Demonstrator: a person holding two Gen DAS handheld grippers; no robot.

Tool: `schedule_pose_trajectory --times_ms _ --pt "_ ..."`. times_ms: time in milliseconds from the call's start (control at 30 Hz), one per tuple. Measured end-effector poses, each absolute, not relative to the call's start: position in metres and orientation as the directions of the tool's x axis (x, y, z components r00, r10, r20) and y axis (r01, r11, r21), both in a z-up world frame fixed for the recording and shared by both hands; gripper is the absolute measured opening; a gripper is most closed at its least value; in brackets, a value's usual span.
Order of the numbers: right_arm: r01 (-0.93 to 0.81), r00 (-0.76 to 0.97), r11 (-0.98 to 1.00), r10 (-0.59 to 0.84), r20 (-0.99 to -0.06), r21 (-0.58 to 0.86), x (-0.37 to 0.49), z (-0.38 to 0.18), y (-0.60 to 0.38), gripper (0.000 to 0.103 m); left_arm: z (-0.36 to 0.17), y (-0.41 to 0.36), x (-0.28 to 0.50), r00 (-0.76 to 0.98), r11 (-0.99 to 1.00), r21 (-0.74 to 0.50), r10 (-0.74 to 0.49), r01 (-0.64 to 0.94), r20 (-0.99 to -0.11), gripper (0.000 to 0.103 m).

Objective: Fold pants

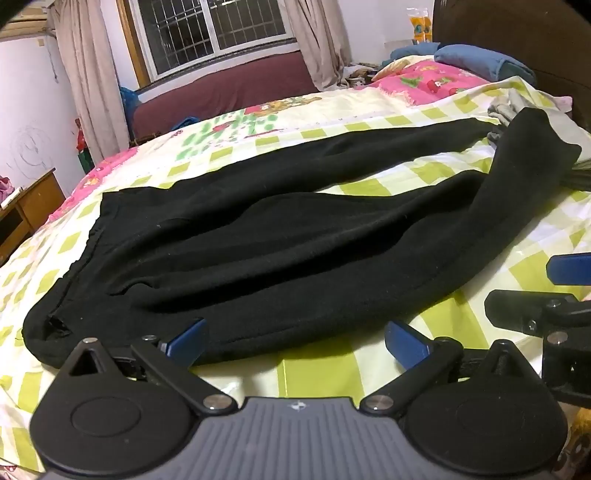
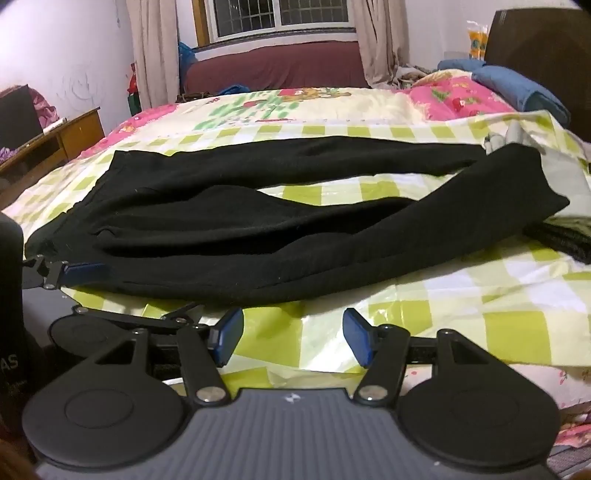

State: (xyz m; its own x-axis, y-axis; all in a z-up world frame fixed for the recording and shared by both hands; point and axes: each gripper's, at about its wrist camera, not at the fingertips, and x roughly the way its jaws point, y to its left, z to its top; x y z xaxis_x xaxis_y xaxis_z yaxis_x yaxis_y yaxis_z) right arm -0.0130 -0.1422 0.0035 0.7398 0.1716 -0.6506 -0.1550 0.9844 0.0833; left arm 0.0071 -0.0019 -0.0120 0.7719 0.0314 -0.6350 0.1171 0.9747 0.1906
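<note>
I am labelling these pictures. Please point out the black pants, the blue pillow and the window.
black pants [image 1: 258,236]: left wrist view, on the upper part near the waist.
blue pillow [image 2: 517,90]: right wrist view, on its top side.
window [image 1: 214,29]: left wrist view, on the barred glass.

The room has pale walls [image 2: 74,44] with faint scribbles on the left one. At the far side is a barred window [image 1: 214,29], dark outside, with beige curtains [image 1: 85,81] on both sides. Under it stands a dark red sofa [image 2: 273,70]. A wooden cabinet [image 2: 66,136] is at the left. The bed [image 2: 498,317] carries a yellow-green checked cover, with a dark headboard [image 2: 539,44] at the right.
</note>
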Motion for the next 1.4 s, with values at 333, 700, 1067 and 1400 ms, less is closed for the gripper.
schedule_pose_trajectory --times_ms 333,700,1067,1400 --pt "-0.155 0.714 0.985 0.162 -0.682 0.072 -0.004 0.002 -0.144 0.061 -0.011 0.0 0.009 0.776 0.975 0.195 0.045 0.102 -0.629 0.103" --pt "-0.149 0.702 0.985 0.168 -0.692 0.088 0.004 0.003 -0.145 0.065 -0.009 0.004 0.009 0.783 0.981 0.167 0.03 0.095 -0.621 0.103" --pt "-0.003 0.737 0.982 0.13 -0.663 0.19 0.031 0.013 -0.194 0.068 0.002 -0.022 0.016 0.824 0.962 0.186 -0.064 0.202 -0.563 0.103" --pt "0.279 0.771 0.92 -0.043 -0.635 0.276 0.087 0.009 -0.308 0.068 0.007 -0.062 0.052 0.813 0.946 0.157 -0.152 0.285 -0.562 0.103"
